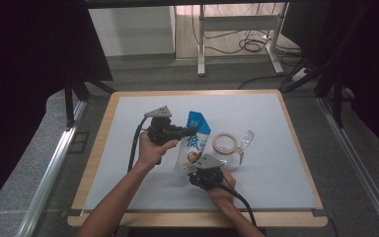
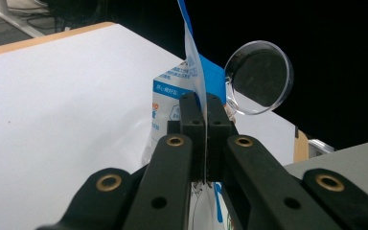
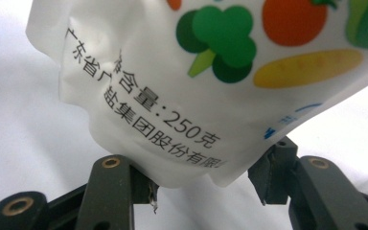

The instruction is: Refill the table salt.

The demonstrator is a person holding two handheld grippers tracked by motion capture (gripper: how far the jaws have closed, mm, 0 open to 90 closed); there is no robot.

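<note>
One pouch point(image 1: 194, 143), left tool point(image 1: 187, 131) clamped on its top, right tool point(image 1: 193, 170) wide around its bottom; one tape ring point(image 1: 224, 143).

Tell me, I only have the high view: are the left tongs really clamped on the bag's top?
Observer: Yes. The left tongs are shut on the thin blue-and-white top edge of the bag.
Operator: And the right tongs?
Observer: The right tongs stand wide, with the bag's bottom end between the jaws and touching both. I cannot tell whether they squeeze it.
Operator: And the clear thing beside it?
Observer: It is a round, see-through dish, propped up on edge.
</note>
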